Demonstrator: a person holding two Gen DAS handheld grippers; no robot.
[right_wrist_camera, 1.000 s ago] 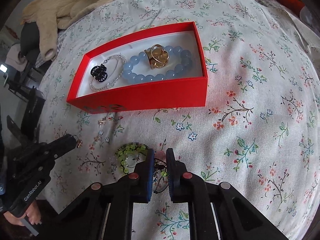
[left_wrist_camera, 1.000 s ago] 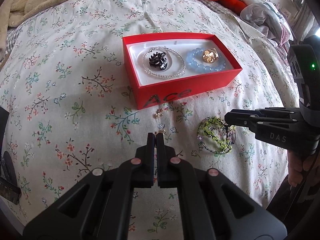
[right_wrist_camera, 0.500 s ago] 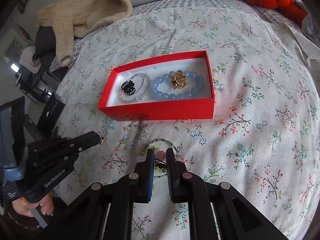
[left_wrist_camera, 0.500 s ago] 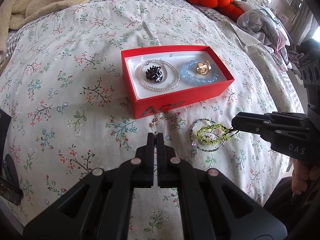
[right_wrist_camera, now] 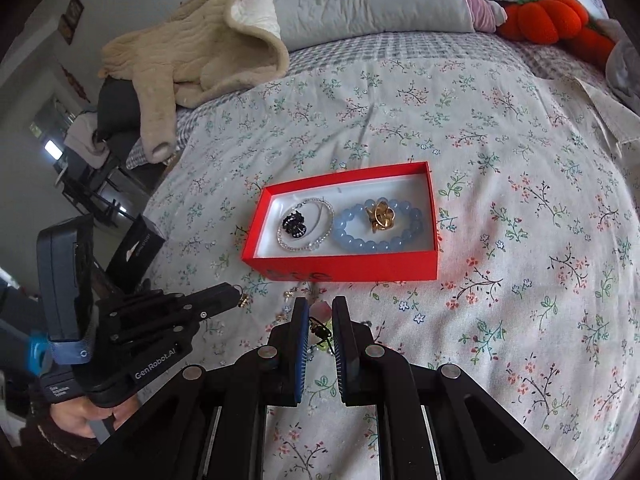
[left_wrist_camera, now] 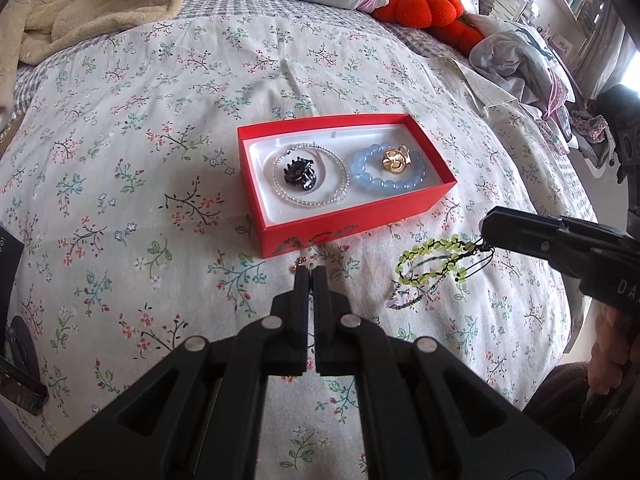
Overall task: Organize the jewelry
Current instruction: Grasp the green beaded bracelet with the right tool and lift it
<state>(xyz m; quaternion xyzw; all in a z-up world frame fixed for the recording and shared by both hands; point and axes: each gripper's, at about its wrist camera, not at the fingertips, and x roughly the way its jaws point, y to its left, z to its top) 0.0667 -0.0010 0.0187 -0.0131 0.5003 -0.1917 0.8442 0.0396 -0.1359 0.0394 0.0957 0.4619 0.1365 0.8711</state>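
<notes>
Both hand-held grippers raised: R [left_wrist_camera: 490, 230] lifted green bracelet [left_wrist_camera: 434, 260], L [left_wrist_camera: 311, 270] w/ earring [right_wrist_camera: 243, 301].

One red box [left_wrist_camera: 362, 224], three bracelets [left_wrist_camera: 386, 170], perhaps two earrings [right_wrist_camera: 243, 301].

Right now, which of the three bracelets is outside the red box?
The green beaded bracelet, hanging from the right gripper over the bedspread. The clear bead bracelet and blue bead bracelet lie inside the box.
</notes>
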